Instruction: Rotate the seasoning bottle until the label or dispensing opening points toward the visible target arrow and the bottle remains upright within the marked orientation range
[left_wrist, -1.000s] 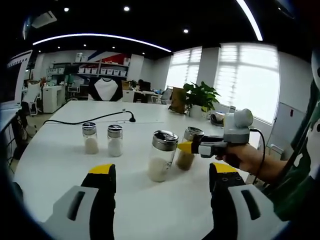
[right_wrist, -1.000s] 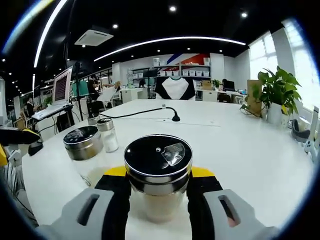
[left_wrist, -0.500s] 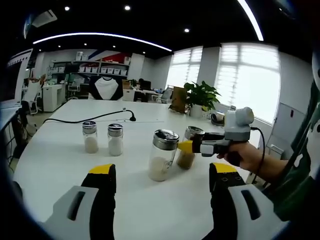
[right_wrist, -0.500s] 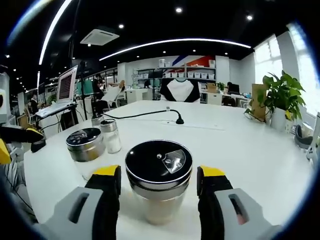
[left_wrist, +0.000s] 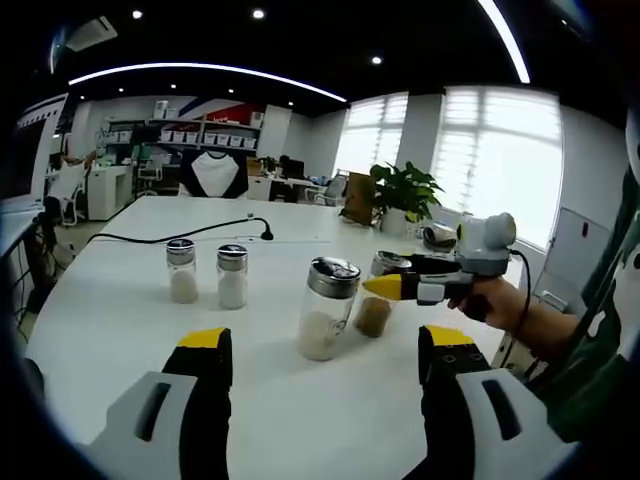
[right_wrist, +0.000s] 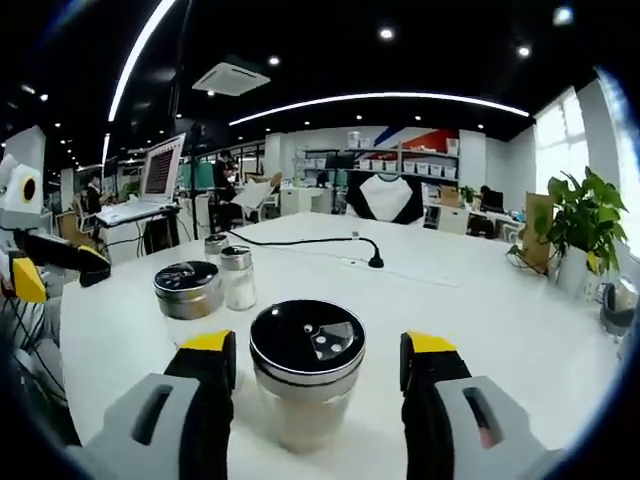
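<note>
My right gripper (right_wrist: 318, 365), jaws spread, straddles the bottle (right_wrist: 305, 375) untouched; three jars (left_wrist: 232, 277) crowd nearby, my left gripper (left_wrist: 325, 355) spread too.

Brown-filled bottle (left_wrist: 377, 300) partly behind the right claw (left_wrist: 385, 288).

Bright office, white table (left_wrist: 120, 300), windows (left_wrist: 495, 150)
</note>
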